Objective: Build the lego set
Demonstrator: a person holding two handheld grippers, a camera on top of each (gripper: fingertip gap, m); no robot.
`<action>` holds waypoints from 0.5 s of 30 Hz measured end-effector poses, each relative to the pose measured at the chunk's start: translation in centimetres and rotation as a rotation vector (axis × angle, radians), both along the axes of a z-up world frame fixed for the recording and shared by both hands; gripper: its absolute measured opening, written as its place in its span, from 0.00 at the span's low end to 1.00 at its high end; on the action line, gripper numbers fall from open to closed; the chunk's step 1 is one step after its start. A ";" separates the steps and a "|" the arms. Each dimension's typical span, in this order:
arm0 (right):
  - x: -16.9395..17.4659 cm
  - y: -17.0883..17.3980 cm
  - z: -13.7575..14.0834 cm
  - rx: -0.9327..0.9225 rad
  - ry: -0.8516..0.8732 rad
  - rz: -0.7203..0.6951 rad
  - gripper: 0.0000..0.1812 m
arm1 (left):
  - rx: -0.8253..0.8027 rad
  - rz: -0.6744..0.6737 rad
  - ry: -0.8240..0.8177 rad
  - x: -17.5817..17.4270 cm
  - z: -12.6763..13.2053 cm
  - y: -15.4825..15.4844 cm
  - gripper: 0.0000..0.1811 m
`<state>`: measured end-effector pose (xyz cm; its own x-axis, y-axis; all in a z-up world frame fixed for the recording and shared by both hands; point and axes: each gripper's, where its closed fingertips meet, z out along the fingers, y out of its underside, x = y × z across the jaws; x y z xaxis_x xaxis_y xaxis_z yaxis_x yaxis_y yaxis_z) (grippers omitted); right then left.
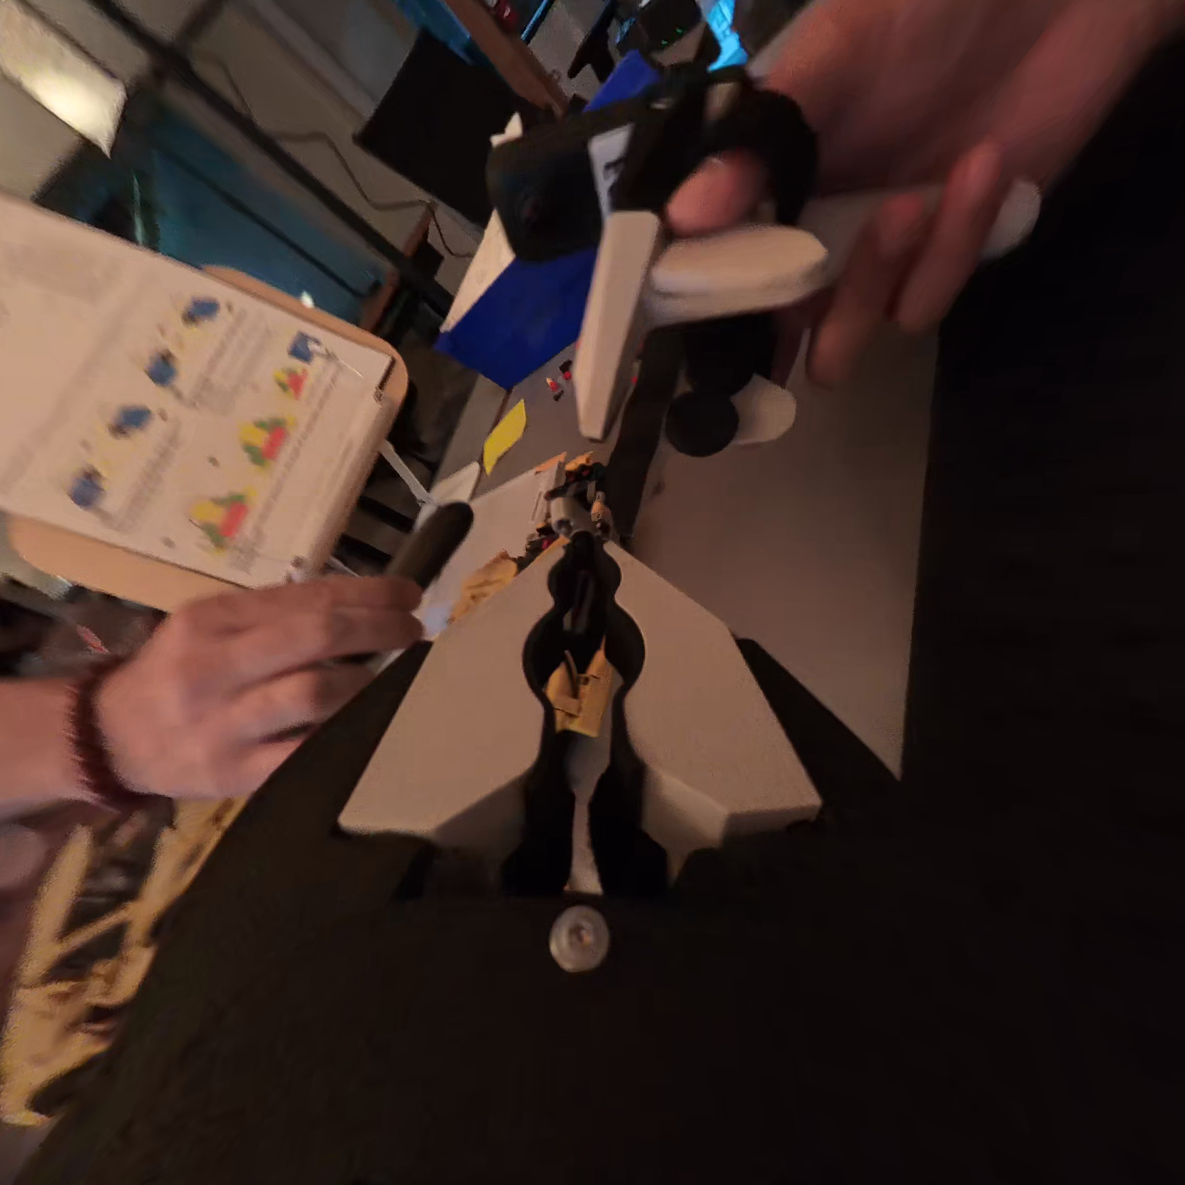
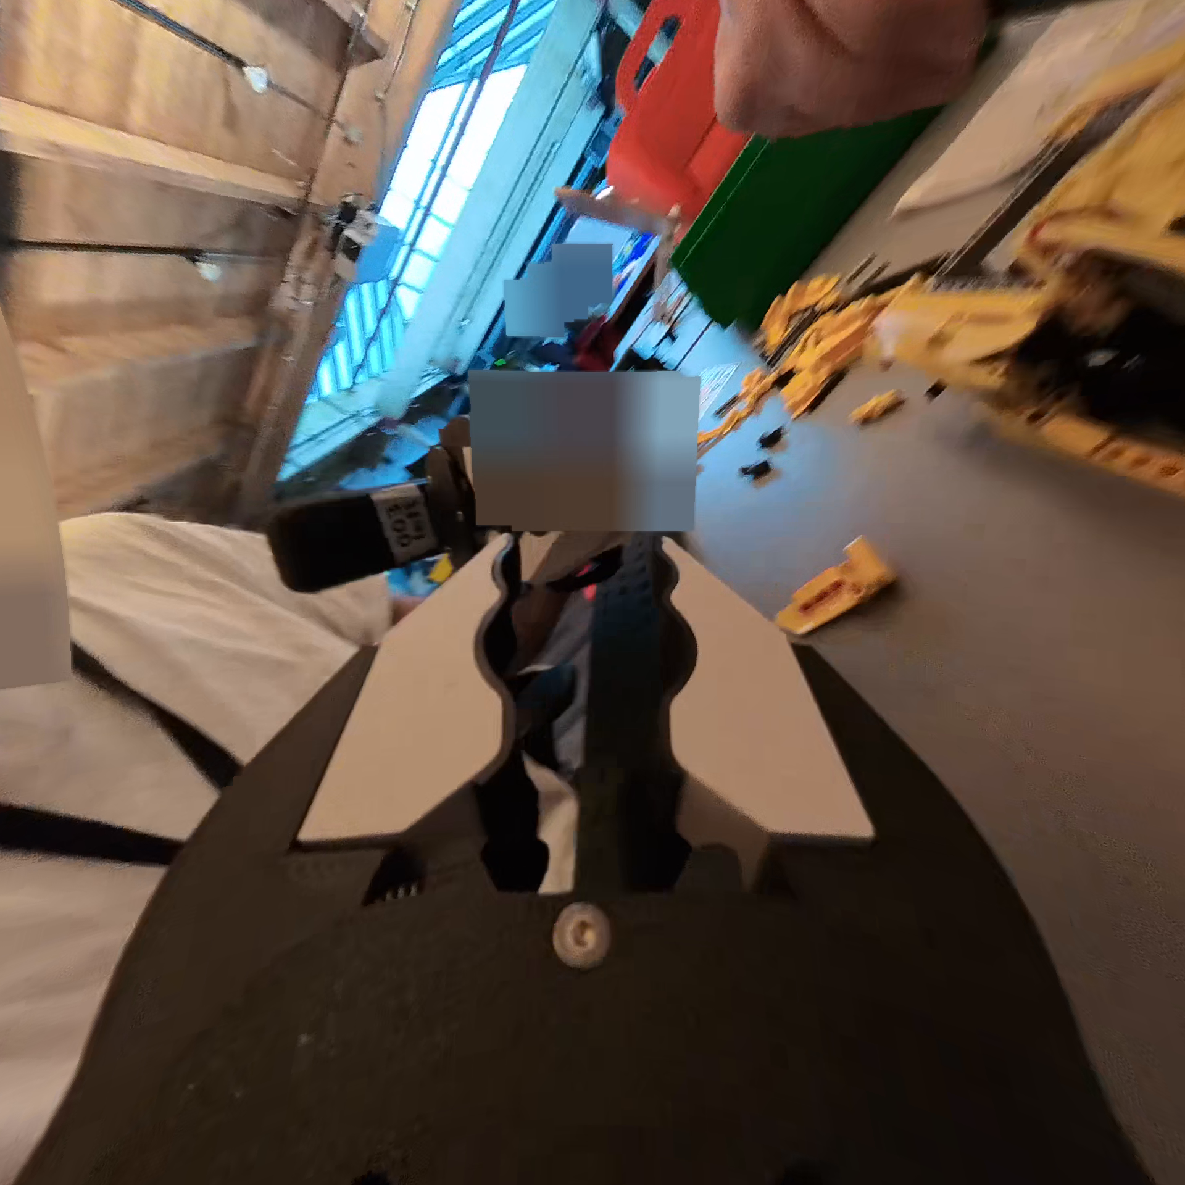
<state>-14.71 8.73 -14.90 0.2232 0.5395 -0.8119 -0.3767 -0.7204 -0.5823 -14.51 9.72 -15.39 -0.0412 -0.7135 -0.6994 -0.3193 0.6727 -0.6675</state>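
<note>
Between the left tool's [image 1: 582, 564] pinching fingers sits a small yellow lego assembly [image 1: 580, 696]; right tool [image 2: 580, 564] clamps a long black studded lego beam [image 2: 625, 647] above the grey tabletop [image 2: 898, 641].

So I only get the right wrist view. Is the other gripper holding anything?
Observer: Yes, the left gripper is shut on a yellow piece.
Operator: Where does my black beam end?
Observer: Its far end sits by a small grey assembly, just past the left gripper's tips; contact unclear.
Operator: Any instructions around?
Observer: An open booklet, off to the left.
</note>
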 end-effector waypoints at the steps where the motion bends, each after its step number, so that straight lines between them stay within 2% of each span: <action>1: -0.3 -0.3 0.2 -0.023 0.036 0.041 0.22 | 0.073 -0.012 0.003 0.0 0.0 -0.2 0.02; 8: -1.2 -0.9 0.4 -0.053 0.074 0.080 0.16 | 0.462 -0.056 -0.006 -0.1 0.2 -1.2 0.02; 11: -1.3 -1.0 0.0 -0.047 0.054 0.076 0.10 | 0.520 -0.064 0.001 -0.2 0.2 -1.5 0.02; 15: -1.4 -1.1 -0.1 -0.035 0.049 0.077 0.12 | 0.556 -0.083 0.017 -0.2 0.0 -1.9 0.02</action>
